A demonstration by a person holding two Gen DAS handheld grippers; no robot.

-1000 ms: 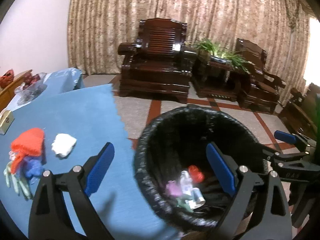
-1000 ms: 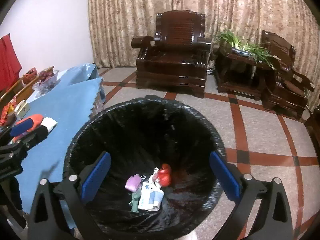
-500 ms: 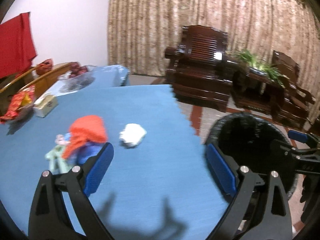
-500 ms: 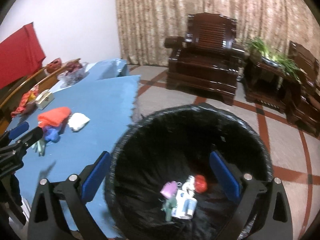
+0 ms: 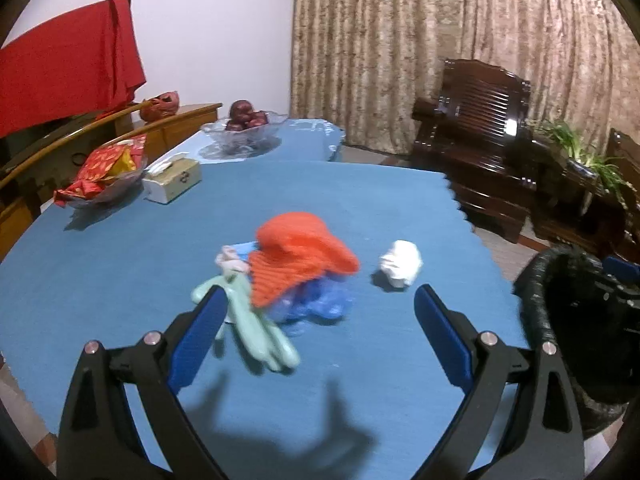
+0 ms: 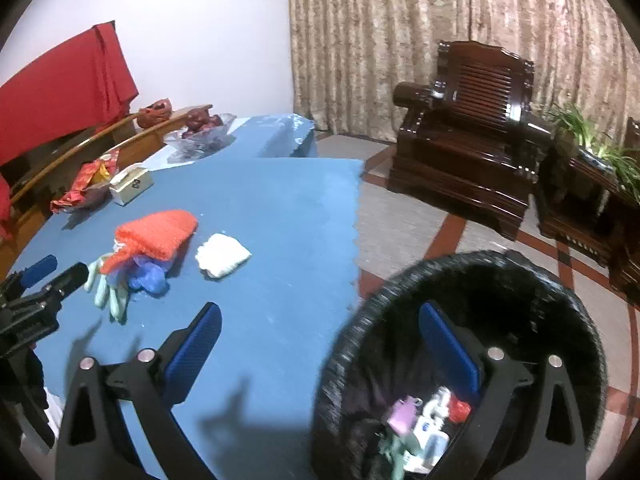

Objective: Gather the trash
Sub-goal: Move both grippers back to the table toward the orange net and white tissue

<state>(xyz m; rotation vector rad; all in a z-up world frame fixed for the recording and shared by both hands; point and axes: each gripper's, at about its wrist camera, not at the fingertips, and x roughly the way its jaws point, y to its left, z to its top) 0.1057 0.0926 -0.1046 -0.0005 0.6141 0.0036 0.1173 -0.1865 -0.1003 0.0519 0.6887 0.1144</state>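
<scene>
Currently my left gripper (image 5: pixel 316 318) hangs spread wide and empty over the blue table (image 5: pixel 120 264), facing the orange knit cloth (image 5: pixel 300 256), green glove (image 5: pixel 256 328) and white paper wad (image 5: pixel 401 264). My right gripper (image 6: pixel 320 344), also spread, straddles the table edge and the black bin (image 6: pixel 540 280), which holds trash (image 6: pixel 420 432).

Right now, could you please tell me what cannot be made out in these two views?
- Left wrist view: the bin is cut off by the right edge; its contents are hidden.
- Both views: whatever lies under the orange knit and blue plastic bag is covered.
- Right wrist view: the trash in the bin is blurred and partly behind the right tongs; labels are unreadable.
- The pale green item is motion-blurred.
</scene>
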